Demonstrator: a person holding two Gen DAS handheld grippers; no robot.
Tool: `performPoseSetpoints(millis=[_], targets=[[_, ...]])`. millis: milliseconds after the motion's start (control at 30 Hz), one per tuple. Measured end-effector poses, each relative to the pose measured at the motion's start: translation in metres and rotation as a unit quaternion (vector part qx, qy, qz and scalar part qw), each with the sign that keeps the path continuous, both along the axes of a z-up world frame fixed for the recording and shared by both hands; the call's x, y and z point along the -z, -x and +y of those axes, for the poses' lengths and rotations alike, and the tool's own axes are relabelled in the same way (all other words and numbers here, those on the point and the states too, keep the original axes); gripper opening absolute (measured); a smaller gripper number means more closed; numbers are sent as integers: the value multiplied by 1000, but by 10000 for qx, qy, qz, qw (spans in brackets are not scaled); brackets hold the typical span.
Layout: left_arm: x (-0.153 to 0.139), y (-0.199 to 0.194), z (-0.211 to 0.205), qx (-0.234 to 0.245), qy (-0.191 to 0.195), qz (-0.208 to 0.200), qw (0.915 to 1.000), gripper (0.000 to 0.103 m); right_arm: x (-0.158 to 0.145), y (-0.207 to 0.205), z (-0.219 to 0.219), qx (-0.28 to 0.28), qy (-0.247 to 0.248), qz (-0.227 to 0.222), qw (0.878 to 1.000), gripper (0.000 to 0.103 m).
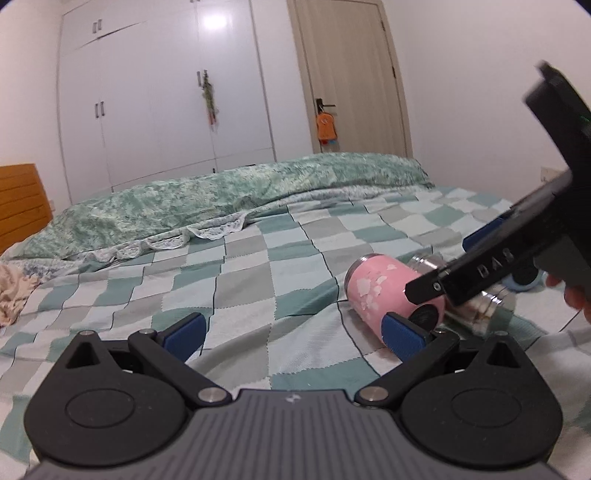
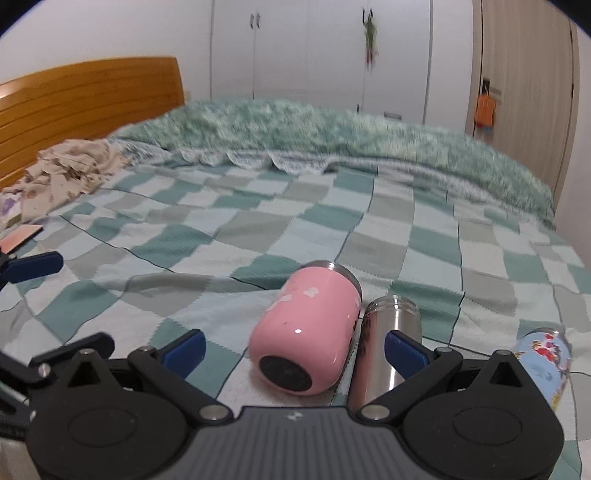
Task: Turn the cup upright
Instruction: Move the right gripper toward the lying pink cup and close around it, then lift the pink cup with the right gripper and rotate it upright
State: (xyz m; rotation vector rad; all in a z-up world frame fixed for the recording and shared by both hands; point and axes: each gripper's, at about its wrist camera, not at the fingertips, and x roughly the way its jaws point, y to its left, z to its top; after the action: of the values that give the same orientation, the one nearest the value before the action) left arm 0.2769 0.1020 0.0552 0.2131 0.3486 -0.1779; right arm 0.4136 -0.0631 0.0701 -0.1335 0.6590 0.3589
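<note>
Your pink cup [image 2: 308, 334] lies on its side on the checked bedspread [image 2: 258, 229], black base toward you, touching the steel flask [image 2: 388, 332] beside it; your right gripper [image 2: 293, 349] is spread wide, the cup between its blue pads [image 2: 404, 350]; your left gripper [image 1: 293, 334] gapes wide too, holding nothing.

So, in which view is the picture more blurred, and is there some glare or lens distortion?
Right wrist view: background soft, the green quilt smeared, while the pink cup stays fairly sharp with a small highlight. Left wrist view: sharper overall, a bright glare patch on the wardrobe, the right gripper slightly blurred. Both views: fisheye bending and dark corners.
</note>
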Motion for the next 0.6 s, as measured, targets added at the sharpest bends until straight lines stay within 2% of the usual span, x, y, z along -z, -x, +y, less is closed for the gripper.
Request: performPoseSetpoints(millis=[267,400,600], targets=[[13,-37,6,191,-320,173,9992,103,14,-57,12,25,-56,659,9978,103],[18,-47,11,254,-289,208,9990,103,32,-86,18,206,-53,1146,9932,92],[23,-51,18,270,-219,230,9991,103,54,-104,29,324,134,1264,9914,92]])
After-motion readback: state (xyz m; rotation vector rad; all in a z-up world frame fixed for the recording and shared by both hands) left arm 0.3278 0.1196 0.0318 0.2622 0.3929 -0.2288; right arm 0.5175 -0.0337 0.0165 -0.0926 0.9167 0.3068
